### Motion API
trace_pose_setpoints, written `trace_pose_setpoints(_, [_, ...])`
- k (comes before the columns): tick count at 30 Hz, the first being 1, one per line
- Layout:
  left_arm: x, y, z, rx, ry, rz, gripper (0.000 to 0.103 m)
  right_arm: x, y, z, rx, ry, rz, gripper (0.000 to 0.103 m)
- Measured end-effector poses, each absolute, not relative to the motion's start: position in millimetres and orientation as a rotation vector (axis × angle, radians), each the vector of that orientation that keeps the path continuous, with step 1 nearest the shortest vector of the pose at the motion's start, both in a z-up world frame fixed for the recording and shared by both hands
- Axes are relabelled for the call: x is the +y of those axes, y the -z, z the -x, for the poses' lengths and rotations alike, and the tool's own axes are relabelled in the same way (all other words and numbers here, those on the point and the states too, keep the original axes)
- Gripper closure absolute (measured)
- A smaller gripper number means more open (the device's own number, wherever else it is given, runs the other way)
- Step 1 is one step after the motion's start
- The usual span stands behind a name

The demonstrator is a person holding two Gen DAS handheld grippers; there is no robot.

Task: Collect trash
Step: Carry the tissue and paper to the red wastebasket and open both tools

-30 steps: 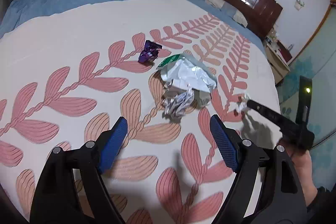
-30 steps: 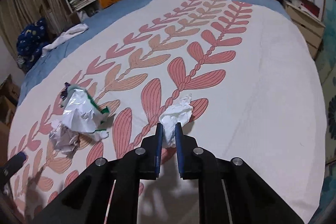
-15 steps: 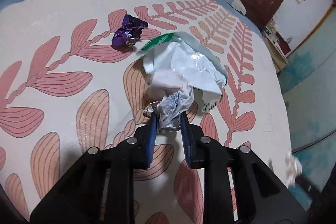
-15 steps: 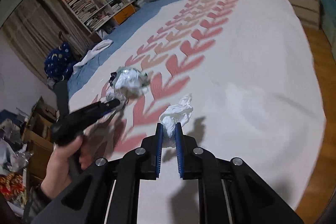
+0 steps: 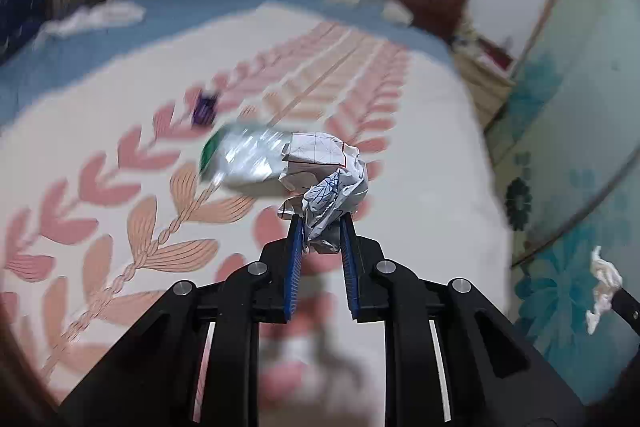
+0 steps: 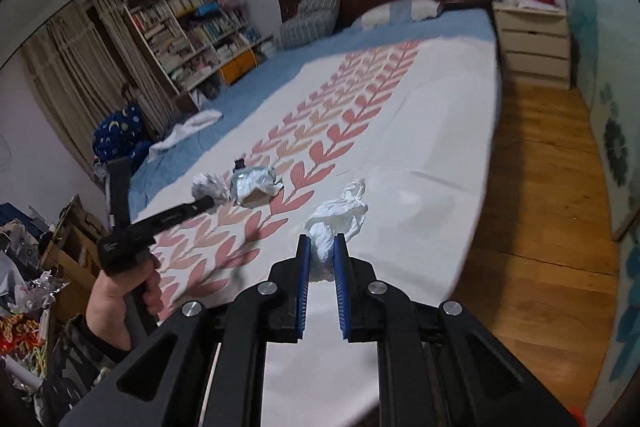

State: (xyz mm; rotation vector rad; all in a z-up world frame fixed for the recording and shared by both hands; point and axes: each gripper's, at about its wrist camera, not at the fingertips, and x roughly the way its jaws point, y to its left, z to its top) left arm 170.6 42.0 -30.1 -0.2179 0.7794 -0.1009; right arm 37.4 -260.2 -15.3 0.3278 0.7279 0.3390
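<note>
My left gripper (image 5: 322, 223) holds a crumpled sheet of printed paper (image 5: 328, 167) above the bedspread; its jaws are closing and the blue pads press on the paper. Behind it, a silver wrapper with a green edge (image 5: 248, 159) and a small purple wrapper (image 5: 204, 109) lie on the bed. My right gripper (image 6: 321, 247) is shut on a white tissue (image 6: 338, 217), held over the bed's near edge. The right wrist view shows the left gripper (image 6: 206, 203) with the paper (image 6: 210, 187), next to the silver wrapper (image 6: 252, 183).
The bed (image 6: 420, 147) has a white spread with pink leaf print. Wooden floor (image 6: 540, 207) runs along its right side up to a nightstand (image 6: 534, 43). A bookshelf (image 6: 192, 27) stands at the far left, and cluttered boxes and bags (image 6: 24, 287) fill the near left.
The left gripper went from open to closed on the crumpled paper and lifted it off the bed. The right gripper drew back and up from the bed, still holding the tissue.
</note>
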Motion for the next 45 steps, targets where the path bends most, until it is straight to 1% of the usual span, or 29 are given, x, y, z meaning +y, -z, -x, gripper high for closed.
trace_pose_setpoints(2, [20.3, -0.3, -136.3, 0.709, 0.125, 0.189, 0.085, -279.0, -2.2, -4.9, 0.702, -0.318, -0.325, 0.09])
trace_pose_setpoints(4, [-1.2, -19.7, -108.7, 0.668, 0.155, 0.164, 0.084, -295.4, -16.3, 22.4, 0.687, -0.3, -0.316, 0.09])
trace_pose_setpoints(8, [-57.9, -45.4, -49.7, 0.616, 0.26, 0.088, 0.084, -329.9, -37.0, 84.1, 0.657, -0.258, -0.31, 0.09])
trace_pose_setpoints(12, [-119.4, -54.6, -4.9, 0.604, 0.39, 0.013, 0.084, -368.6, -50.2, 145.4, 0.631, -0.187, -0.299, 0.09])
trace_pose_setpoints(17, [-193.0, -49.8, 34.1, 0.624, 0.539, -0.069, 0.084, -428.6, -58.2, 234.7, 0.6, -0.019, -0.278, 0.09])
trace_pose_setpoints(20, [-232.5, -50.4, 49.5, 0.624, 0.612, -0.118, 0.084, -464.9, -50.0, 277.7, 0.629, 0.087, -0.255, 0.09])
trace_pose_setpoints(24, [-283.5, -49.5, 70.7, 0.616, 0.704, -0.186, 0.084, -510.6, -22.0, 318.1, 0.711, 0.235, -0.231, 0.09])
trace_pose_setpoints(27, [-323.3, -38.2, 83.4, 0.621, 0.772, -0.242, 0.084, -542.7, 15.0, 336.4, 0.797, 0.309, -0.27, 0.09])
trace_pose_setpoints(29, [-347.8, -20.7, 86.6, 0.655, 0.81, -0.265, 0.084, -559.3, 40.3, 345.8, 0.844, 0.331, -0.303, 0.09])
trace_pose_setpoints(33, [-388.0, 26.4, 83.4, 0.786, 0.863, -0.289, 0.084, -569.8, 84.8, 358.7, 0.905, 0.328, -0.352, 0.09])
trace_pose_setpoints(37, [-416.0, 91.5, 78.1, 0.953, 0.891, -0.33, 0.084, -589.2, 126.8, 368.5, 0.965, 0.334, -0.417, 0.09])
trace_pose_setpoints(40, [-430.6, 128.4, 82.6, 1.071, 0.899, -0.37, 0.084, -583.9, 151.7, 356.7, 1.012, 0.342, -0.439, 0.09])
trace_pose_setpoints(42, [-437.9, 146.5, 85.5, 1.141, 0.908, -0.405, 0.084, -583.6, 167.3, 354.2, 1.038, 0.345, -0.449, 0.089])
trace_pose_setpoints(45, [-445.7, 160.4, 90.4, 1.173, 0.919, -0.465, 0.084, -583.7, 185.2, 344.4, 1.079, 0.336, -0.482, 0.089])
